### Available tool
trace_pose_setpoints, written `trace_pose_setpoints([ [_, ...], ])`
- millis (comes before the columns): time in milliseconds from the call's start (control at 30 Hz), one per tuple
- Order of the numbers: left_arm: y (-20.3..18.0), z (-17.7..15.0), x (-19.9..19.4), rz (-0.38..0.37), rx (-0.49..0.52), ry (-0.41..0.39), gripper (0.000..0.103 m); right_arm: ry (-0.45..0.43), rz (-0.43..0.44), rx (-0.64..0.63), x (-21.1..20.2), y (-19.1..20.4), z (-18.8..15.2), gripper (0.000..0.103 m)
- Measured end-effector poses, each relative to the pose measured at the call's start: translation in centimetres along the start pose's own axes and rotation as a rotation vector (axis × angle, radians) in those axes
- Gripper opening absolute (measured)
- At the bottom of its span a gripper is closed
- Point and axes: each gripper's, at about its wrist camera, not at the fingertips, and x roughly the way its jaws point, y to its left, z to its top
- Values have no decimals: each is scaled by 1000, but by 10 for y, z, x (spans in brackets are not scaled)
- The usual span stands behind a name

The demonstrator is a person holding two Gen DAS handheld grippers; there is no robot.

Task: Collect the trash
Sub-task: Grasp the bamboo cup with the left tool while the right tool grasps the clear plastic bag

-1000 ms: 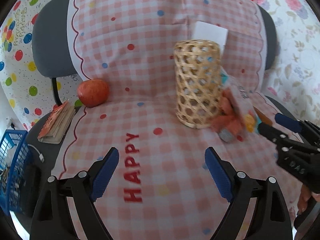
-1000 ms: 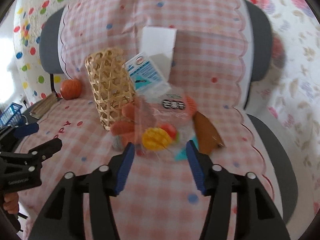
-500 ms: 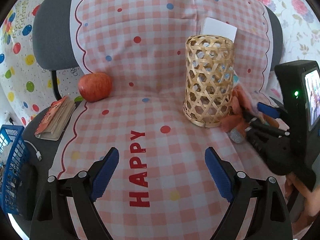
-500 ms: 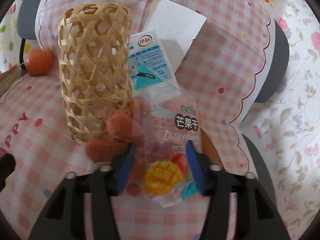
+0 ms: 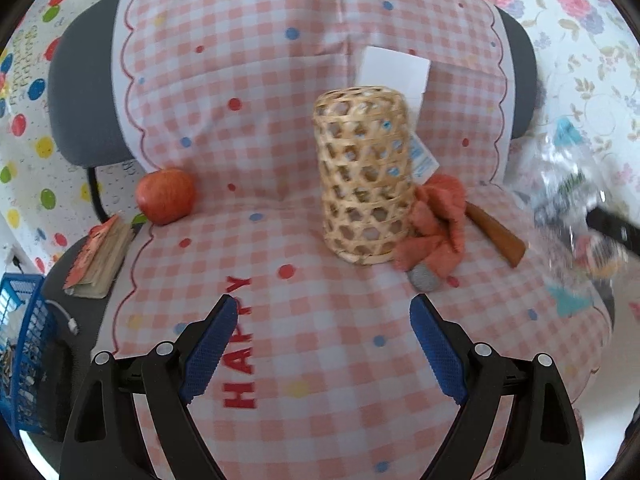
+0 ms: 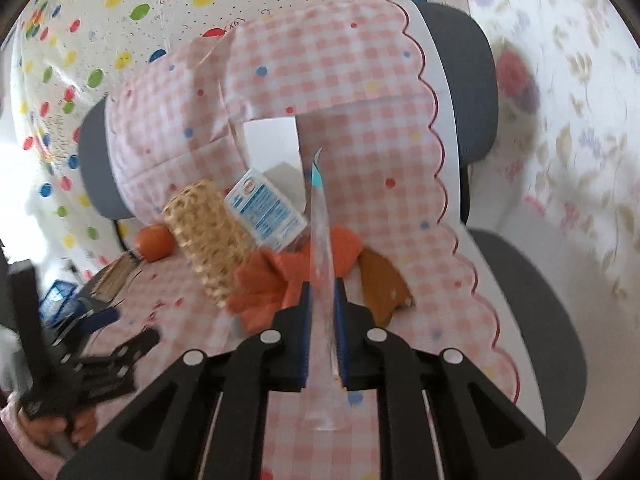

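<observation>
right gripper (image 6: 322, 312) clamping snack bag (image 6: 320, 240), lifted clear

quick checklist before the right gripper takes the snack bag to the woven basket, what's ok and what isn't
1. Grip: right gripper has just been closing and is shut on the clear snack bag, seen edge-on. Ok.
2. Bag clear of the seat: in the left wrist view it hangs blurred in the air. Ok.
3. Woven basket upright on the checked cover. Ok.
4. Basket mouth open and free: not visible from these angles. Cannot tell.
5. Left gripper open, holding nothing, short of the basket. Ok.
6. Trash left: milk carton, orange cloth, brown piece lie beside the basket. Not ok.
</observation>
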Motion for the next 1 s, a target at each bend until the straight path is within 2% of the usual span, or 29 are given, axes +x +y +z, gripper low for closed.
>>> trace_pose_setpoints([
  [133, -14, 23, 2, -15, 6, -40, 88, -18, 0, -6, -9, 3, -11, 10],
  [267, -16, 53, 4, -18, -30, -95, 90, -35, -7, -30, -9, 6, -13, 10],
  [400, -16, 78, 20, -11, -60, -84, 90, -39, 0, -25, -6, 5, -12, 10],
  [733, -25, 113, 37, -2, -6, -81, 90, -27, -4, -34, -3, 5, -10, 10],
  [800, -26, 116, 43, 3, 11, -49, 86, -24, -6, -35, -4, 5, -11, 10],
  [833, -26, 116, 45, 3, 19, -39, 82, -23, -7, -35, -4, 5, -11, 10],
  [867, -25, 115, 45, 4, 28, -25, 71, -23, -6, -34, -6, 5, -11, 10],
  [1000, -18, 103, 22, 3, 25, -80, 69, -38, -1, -44, -14, 6, -13, 10],
])
